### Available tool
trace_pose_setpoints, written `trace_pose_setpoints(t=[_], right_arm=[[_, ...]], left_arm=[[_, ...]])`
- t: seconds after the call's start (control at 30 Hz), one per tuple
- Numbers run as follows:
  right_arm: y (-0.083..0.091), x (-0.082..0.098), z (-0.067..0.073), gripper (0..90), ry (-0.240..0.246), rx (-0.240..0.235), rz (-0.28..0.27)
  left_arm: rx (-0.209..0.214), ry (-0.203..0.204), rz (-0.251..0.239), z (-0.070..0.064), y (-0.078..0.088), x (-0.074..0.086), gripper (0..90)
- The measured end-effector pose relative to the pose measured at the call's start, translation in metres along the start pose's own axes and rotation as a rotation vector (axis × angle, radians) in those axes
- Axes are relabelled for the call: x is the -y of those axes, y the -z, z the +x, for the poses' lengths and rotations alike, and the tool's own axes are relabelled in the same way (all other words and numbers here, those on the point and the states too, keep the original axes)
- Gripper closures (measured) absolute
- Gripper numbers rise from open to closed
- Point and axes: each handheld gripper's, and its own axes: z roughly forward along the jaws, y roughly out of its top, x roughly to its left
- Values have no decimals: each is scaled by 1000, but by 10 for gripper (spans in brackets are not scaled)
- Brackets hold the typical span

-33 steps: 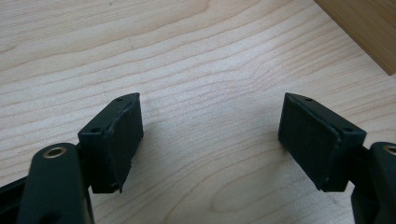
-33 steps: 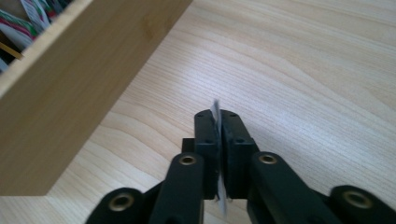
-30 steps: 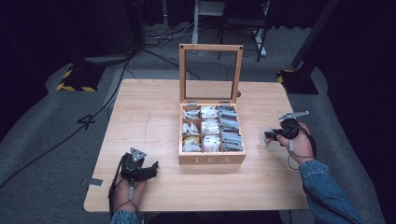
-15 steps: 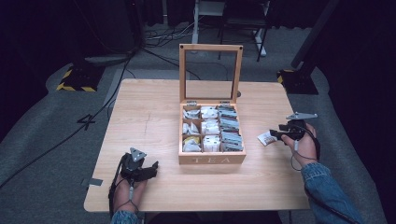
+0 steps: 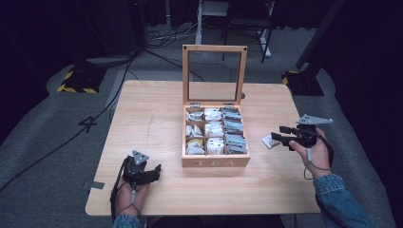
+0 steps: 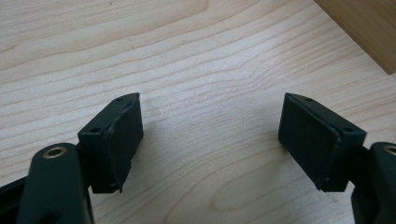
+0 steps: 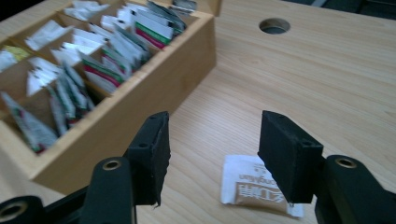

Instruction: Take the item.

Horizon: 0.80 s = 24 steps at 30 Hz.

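Right hand-held gripper [image 5: 281,134] lifted, jaws just spread, tea bag [image 7: 254,185] dropped, partly hidden

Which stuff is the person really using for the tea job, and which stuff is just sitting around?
Part of the job:
- tea packet lying on the table beside the box
- wooden tea box, lid up, full of packets
- right gripper, open above the packet

Just there:
- left gripper, open, resting on the table
- round hole in the tabletop
- cables on the floor
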Motion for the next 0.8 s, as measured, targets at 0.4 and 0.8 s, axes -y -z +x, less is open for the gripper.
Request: trace_pose_setpoints(t=[0.4,0.8], right_arm=[[14,9,49,445,44,-143,-49],[11,41,86,483,87,-197,1]], left_arm=[[-3,3,1,0,0,0,225],[-5,3,1,0,0,0,225]])
